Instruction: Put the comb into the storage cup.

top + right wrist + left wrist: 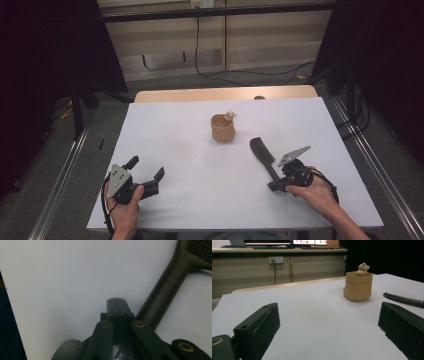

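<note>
At lower right, the right gripper (274, 186), jaws pressed together, rests beside the hairbrush (263, 156) handle; it must spread before grasping. Left gripper (146, 171) stands spread.

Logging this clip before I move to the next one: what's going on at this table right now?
A person sits at a white table with a gripper in each hand. The right gripper is shut with nothing between its jaws, resting beside the handle of a dark brush that lies flat. The left gripper is open and empty, aimed toward a small tan pot with a little figure on its rim. Nothing is being held.
</note>
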Demonstrator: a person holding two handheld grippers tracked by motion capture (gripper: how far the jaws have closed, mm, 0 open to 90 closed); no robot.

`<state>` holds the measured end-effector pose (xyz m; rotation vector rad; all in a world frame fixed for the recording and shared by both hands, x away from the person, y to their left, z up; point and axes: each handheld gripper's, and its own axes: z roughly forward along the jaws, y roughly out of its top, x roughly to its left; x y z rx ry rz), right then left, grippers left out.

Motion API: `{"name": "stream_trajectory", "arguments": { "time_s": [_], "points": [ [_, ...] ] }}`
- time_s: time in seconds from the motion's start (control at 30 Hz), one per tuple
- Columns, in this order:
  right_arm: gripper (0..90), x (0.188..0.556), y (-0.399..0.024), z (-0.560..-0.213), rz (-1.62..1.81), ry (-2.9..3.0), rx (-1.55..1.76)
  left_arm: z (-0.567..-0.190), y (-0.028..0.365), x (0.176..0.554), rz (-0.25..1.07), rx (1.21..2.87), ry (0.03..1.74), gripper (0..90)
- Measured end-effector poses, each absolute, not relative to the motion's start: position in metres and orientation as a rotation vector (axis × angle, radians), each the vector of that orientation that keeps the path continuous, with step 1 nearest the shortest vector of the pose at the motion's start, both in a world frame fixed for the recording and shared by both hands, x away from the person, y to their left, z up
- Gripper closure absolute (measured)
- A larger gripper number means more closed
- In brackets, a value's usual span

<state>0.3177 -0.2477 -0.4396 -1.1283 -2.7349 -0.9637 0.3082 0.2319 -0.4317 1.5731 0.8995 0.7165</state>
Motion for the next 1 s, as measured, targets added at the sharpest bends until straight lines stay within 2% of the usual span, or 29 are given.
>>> {"name": "stream_trajectory", "arguments": {
  "time_s": [1.0],
  "points": [
    [90.0, 0.319, -0.261, -0.436, -0.901, -2.769, -1.177, -0.433, 0.233, 0.31, 0.703, 1.567, 0.911, 3.9]
  ]
}}
